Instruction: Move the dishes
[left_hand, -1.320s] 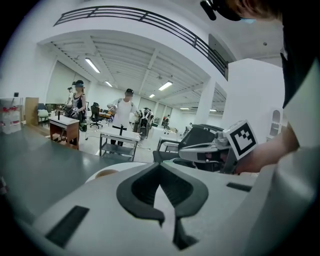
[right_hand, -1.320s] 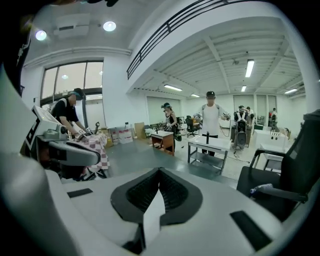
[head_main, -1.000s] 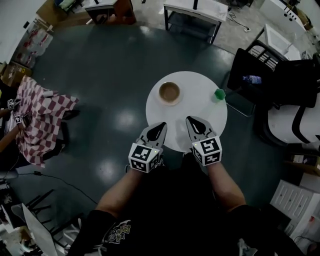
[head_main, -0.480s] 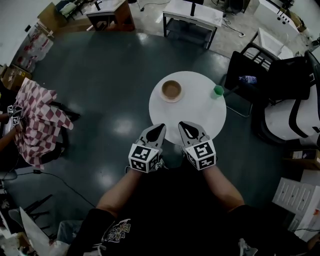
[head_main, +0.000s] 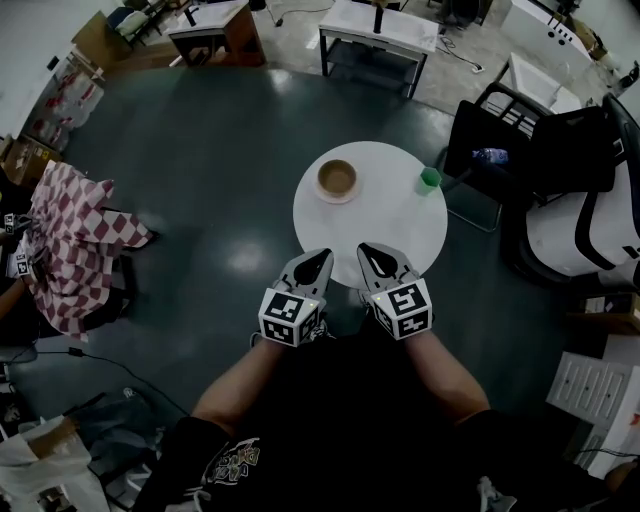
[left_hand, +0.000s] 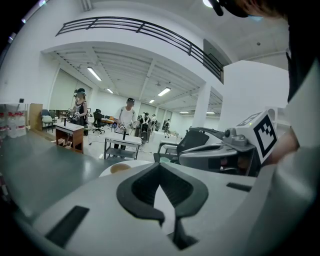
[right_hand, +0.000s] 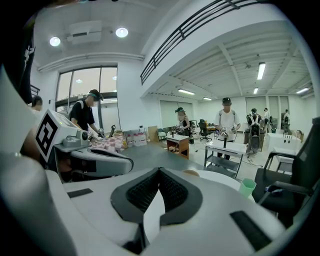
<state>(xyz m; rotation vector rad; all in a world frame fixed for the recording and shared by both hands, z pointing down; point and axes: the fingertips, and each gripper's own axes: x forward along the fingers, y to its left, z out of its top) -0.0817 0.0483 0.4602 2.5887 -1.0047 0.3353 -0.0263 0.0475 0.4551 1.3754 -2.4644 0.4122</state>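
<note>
The round dish (head_main: 338, 180) sits upright, mouth up, near the far-left edge of the round white table (head_main: 390, 225), while a green cup (head_main: 429, 180) stands at the right edge. The left gripper (head_main: 324, 252) and right gripper (head_main: 366, 248) hover side by side over the near edge, well apart from the dish. Each has its jaws closed tip to tip on nothing and points toward the far edge, with black-and-white square markers on its cube.

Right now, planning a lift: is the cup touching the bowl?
Apart. The head view shows a wide stretch of bare table between the bowl and the green cup.
</note>
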